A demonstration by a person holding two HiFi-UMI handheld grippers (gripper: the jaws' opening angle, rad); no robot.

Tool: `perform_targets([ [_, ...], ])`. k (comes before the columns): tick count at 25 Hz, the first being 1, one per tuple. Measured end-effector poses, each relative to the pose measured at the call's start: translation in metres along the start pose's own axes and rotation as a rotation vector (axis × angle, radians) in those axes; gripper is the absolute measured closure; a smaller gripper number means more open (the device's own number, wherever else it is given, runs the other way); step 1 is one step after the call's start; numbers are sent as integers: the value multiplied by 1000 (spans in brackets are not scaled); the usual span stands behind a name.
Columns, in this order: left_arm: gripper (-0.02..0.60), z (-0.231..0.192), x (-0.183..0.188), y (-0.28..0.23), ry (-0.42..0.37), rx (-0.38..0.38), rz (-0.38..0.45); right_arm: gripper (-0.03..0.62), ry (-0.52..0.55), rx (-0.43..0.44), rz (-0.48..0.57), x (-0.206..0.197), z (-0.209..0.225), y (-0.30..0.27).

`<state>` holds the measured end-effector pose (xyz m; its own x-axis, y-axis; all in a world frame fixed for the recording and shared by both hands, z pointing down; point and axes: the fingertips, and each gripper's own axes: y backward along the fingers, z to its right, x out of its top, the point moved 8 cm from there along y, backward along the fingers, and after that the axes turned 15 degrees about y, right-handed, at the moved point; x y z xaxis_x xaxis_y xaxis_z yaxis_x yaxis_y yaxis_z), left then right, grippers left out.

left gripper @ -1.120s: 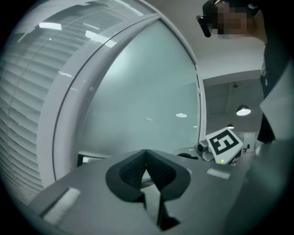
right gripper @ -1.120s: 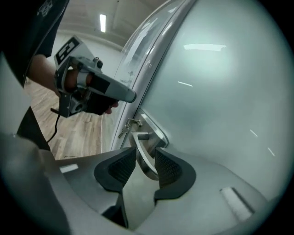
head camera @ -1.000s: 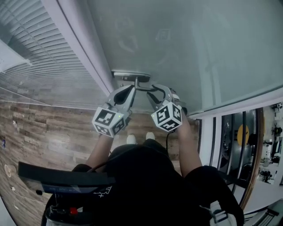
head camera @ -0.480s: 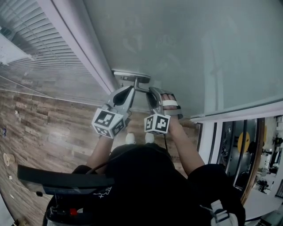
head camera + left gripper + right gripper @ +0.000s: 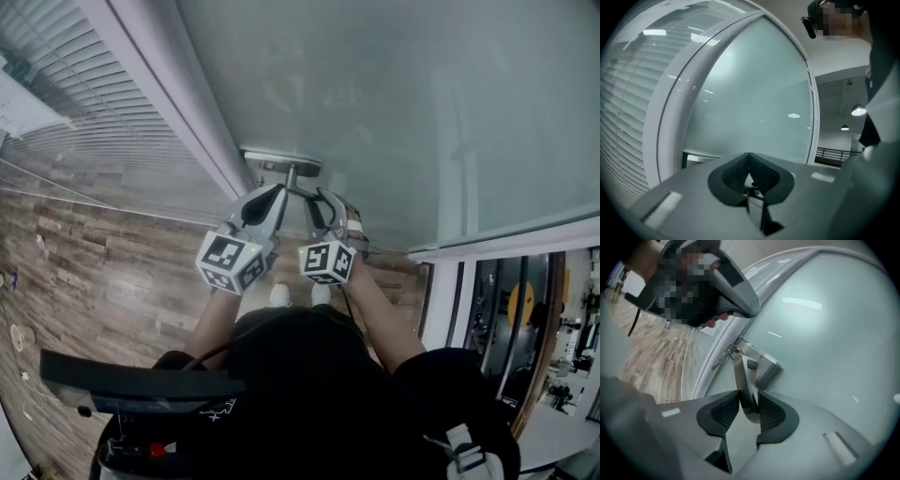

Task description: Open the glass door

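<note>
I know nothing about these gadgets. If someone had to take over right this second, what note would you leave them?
Left gripper: shut, nothing in it, facing the glass door.
Right gripper: closed around the door handle, with the pads seeming to touch both sides. Its jaws have just been opening slightly.
The handle sits on a metal plate at the door's edge, beside the white frame.
Done: handle reached and taken.
Left: press the handle down and swing the door open. It looks shut now.
</note>
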<state>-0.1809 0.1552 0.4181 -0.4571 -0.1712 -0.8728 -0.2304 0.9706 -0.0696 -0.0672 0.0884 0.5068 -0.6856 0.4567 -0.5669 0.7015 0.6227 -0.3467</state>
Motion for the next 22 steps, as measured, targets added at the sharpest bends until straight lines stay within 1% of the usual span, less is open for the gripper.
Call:
perform_targets([
  [1,581,2,1,0,-2,-3,-1,473,-49,1,18,-2,-2,-1],
  [3,581,5,4,-1,-3,-13,-2,473,-89,-3,37,-4,-1,-1],
  [8,581,1,9,-2,-9,-20,-2,471,-69,-13,43,-4,0,-6],
  [16,581,-4,18,0,-13,-31,2,473,-48,-4,10,-3,11,-17],
  [22,581,-10,23,1,-17,-56,2,474,-37,2,-12,-4,17,-26],
])
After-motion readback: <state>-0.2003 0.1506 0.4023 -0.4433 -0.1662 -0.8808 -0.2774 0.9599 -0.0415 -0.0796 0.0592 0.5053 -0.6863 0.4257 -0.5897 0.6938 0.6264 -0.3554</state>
